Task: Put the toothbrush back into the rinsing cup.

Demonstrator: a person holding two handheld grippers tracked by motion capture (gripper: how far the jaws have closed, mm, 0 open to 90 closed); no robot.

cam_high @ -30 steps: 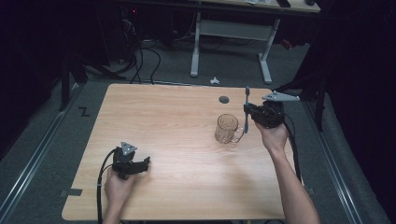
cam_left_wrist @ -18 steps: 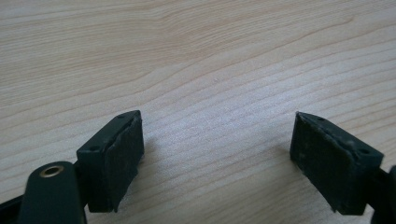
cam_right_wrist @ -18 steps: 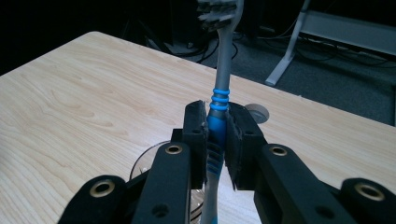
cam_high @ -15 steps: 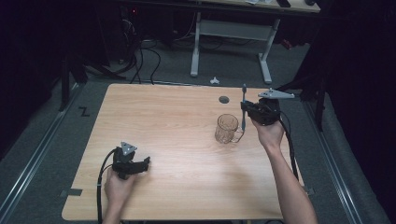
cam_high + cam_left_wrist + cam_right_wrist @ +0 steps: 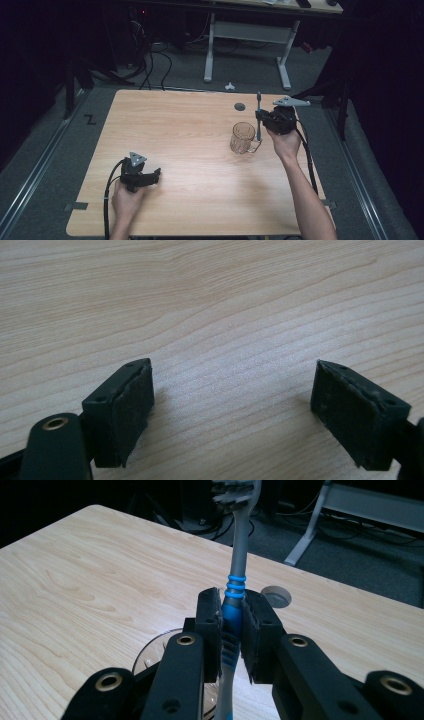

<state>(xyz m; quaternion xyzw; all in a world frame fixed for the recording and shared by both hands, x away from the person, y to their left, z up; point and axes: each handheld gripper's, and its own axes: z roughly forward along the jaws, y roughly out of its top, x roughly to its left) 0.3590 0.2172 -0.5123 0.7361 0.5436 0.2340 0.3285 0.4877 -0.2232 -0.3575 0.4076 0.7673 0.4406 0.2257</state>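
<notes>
A grey and blue toothbrush (image 5: 235, 580) stands upright with its bristle head at the top, clamped between the pads of my right gripper (image 5: 231, 625). In the high view my right gripper (image 5: 261, 120) holds the toothbrush (image 5: 258, 117) just right of a clear glass mug (image 5: 243, 138) on the wooden table (image 5: 190, 130). The mug's rim (image 5: 150, 655) lies below the jaws. My left gripper (image 5: 155, 174) rests low at the table's front left. Its jaws stand wide apart in the left gripper view, and my left gripper (image 5: 232, 407) has only bare wood between them.
A round grey grommet (image 5: 240, 106) is set in the table near its far edge, behind the mug. A white desk frame (image 5: 247, 45) and cables lie on the dark floor beyond the table. Cables trail from both grippers toward the near edge.
My right gripper has lifted the toothbrush slightly and shifted it toward the table's far edge, beside the mug. The left hand has not moved.
</notes>
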